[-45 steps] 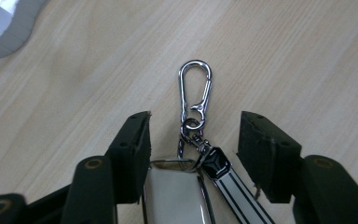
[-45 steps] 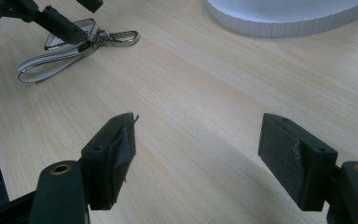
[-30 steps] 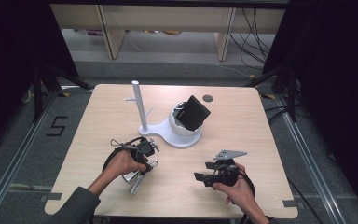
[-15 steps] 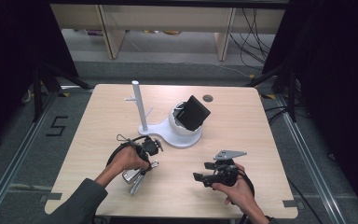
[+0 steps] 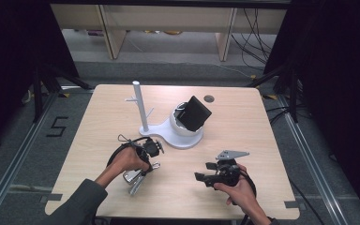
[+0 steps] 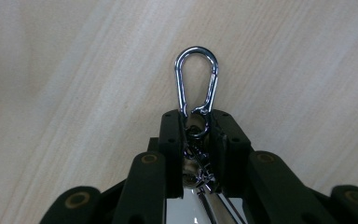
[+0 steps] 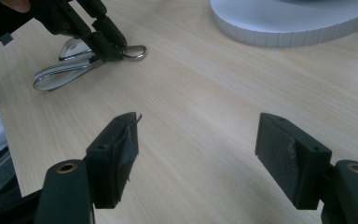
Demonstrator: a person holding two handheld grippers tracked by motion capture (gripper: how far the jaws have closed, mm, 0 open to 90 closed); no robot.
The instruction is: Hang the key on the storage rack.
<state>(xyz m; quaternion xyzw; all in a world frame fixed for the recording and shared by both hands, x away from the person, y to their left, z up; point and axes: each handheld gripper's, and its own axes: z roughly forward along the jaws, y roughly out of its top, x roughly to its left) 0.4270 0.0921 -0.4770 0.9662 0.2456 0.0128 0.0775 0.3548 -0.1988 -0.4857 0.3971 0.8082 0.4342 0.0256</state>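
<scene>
Looking down from the high view: left gripper [image 5: 146,158] low over the wooden table [image 5: 98,117], clamped on a metal keychain [image 5: 136,178] near the table's front edge, before the white stand [image 5: 178,136] with its thin pole; jaws just closed in on it. Right gripper [image 5: 206,171] apart to the right, jaws spread, nothing between them.

Seen in the left gripper view: jaws pinching the swivel ring below the carabiner [image 6: 196,79], clip flat on the wood beyond the tips.

Seen in the right gripper view: both pads wide apart over bare wood; farther off, the left gripper [image 7: 116,44] holding the keychain [image 7: 60,74] near the stand's base [image 7: 298,23].
</scene>
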